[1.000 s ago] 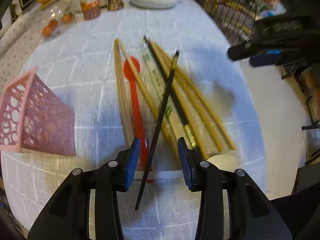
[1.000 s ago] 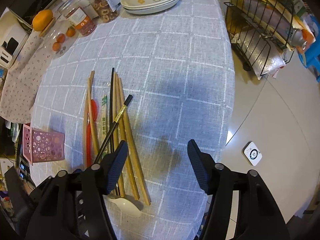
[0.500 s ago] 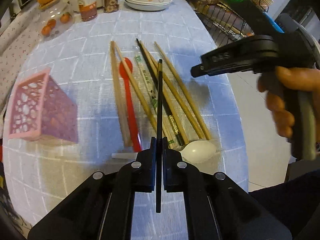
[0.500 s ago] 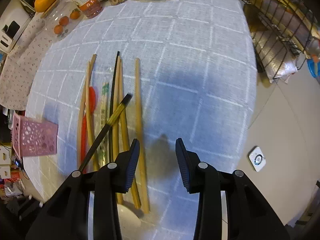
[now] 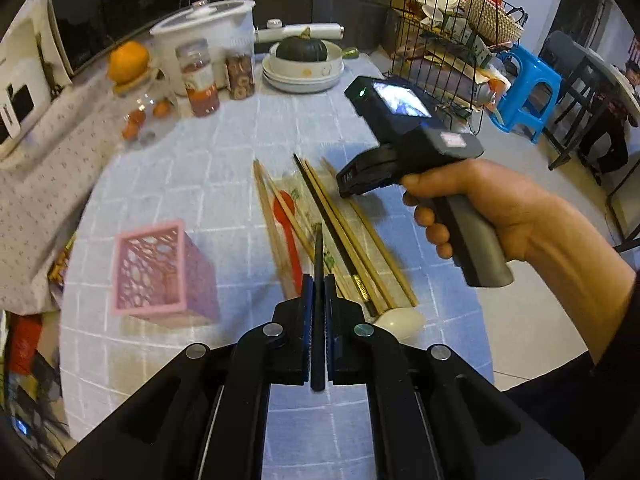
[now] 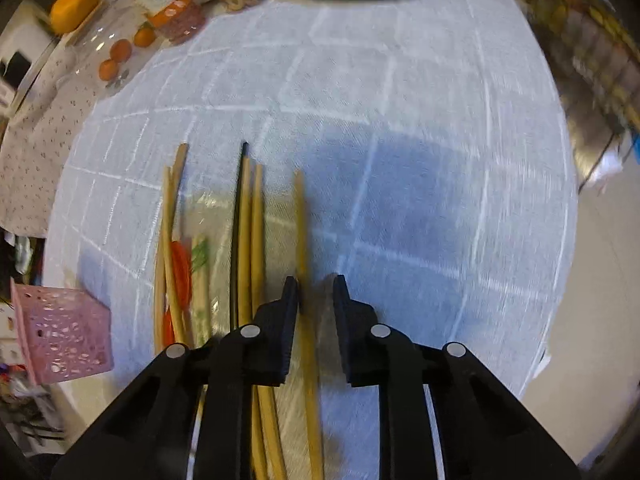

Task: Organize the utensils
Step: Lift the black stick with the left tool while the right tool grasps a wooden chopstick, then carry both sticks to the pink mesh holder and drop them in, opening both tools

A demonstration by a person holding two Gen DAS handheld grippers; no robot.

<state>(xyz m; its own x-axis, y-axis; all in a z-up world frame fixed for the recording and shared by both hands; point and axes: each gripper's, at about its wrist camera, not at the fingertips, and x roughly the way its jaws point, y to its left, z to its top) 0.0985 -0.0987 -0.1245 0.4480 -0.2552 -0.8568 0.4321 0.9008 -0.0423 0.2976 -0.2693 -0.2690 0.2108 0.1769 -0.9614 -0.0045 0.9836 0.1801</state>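
Observation:
My left gripper [image 5: 318, 280] is shut on a black chopstick [image 5: 318, 252], held up above the table and pointing away from me. Under it lie several bamboo chopsticks [image 5: 360, 240], another black chopstick [image 5: 320, 200], a red spoon [image 5: 286, 220] and a white spoon [image 5: 400, 320]. A pink lattice basket [image 5: 160, 268] stands to their left. My right gripper [image 6: 316, 280] hangs low over the rightmost bamboo chopstick [image 6: 300, 220]. Its jaws are closing, with that chopstick between them against the left finger and a gap still on the right. A hand holds this gripper [image 5: 344, 186] in the left wrist view.
The checked tablecloth [image 6: 400, 120] runs to the table's right edge. At the back stand jars [image 5: 198, 76], an orange [image 5: 128, 60], a glass dish of small fruit and stacked plates [image 5: 302, 76] with a squash. A wire rack [image 5: 448, 40] and blue stool [image 5: 528, 88] stand beyond the table.
My left gripper shut on the black chopstick and lifted it off the pile. My right gripper came down and left over the bamboo chopsticks while its jaws narrowed.

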